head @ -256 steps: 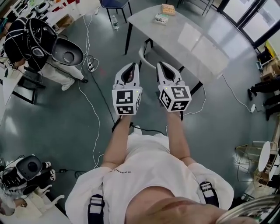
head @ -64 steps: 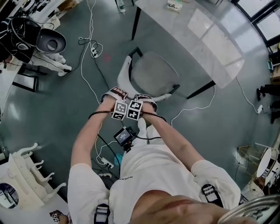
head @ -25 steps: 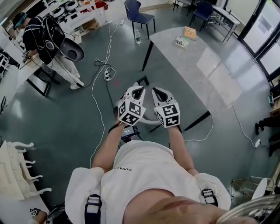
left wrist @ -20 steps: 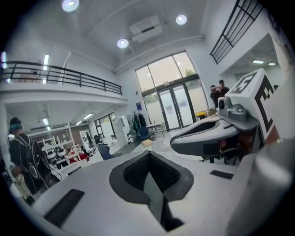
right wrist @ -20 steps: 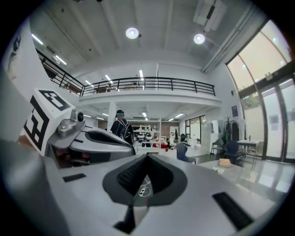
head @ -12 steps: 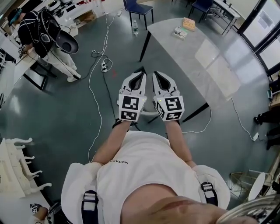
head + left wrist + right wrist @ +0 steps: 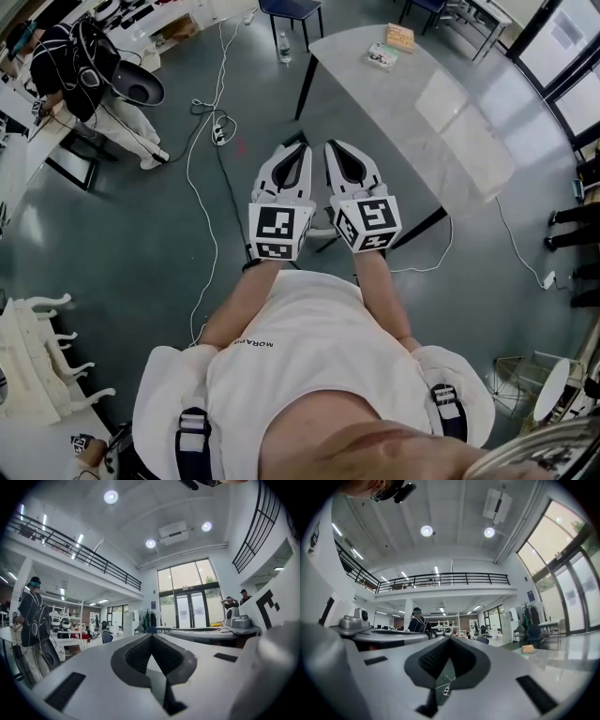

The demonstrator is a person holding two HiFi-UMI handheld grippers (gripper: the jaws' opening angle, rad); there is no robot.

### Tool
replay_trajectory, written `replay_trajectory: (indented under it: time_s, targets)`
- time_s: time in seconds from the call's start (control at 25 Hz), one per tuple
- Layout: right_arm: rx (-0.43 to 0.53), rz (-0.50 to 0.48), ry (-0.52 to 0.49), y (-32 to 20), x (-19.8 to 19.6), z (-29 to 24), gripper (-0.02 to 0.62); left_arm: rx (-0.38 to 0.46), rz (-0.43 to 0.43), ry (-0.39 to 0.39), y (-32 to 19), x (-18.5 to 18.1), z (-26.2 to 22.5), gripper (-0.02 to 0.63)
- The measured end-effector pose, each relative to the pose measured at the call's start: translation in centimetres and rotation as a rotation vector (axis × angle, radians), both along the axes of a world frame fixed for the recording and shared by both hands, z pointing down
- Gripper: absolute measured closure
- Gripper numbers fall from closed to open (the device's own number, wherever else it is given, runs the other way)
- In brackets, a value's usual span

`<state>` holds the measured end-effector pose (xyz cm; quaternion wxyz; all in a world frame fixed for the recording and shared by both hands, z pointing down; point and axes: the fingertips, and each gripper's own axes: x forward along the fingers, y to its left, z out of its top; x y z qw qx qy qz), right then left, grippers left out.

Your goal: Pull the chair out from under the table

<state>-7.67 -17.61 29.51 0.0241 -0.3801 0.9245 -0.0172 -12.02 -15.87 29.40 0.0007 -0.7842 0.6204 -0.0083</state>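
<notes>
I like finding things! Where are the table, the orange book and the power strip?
table [image 7: 441, 112], head view, on its bare shiny top.
orange book [image 7: 400, 37], head view, middle of its cover.
power strip [image 7: 217, 134], head view, on its white body.

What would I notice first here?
The white left gripper and right gripper sit side by side in the middle of the head view, both shut and empty. A grey table stretches beyond them at upper right, and a person in black is at upper left.
</notes>
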Motion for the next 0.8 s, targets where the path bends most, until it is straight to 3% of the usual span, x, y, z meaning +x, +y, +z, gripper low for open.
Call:
replay_trajectory:
  time_s: [0.8]
  targets:
    - [-0.013, 0.0, -0.019, 0.5, 1.6, 0.6, 0.581, 0.015, -0.027, 0.027, 0.6, 0.4, 0.2, 0.601]
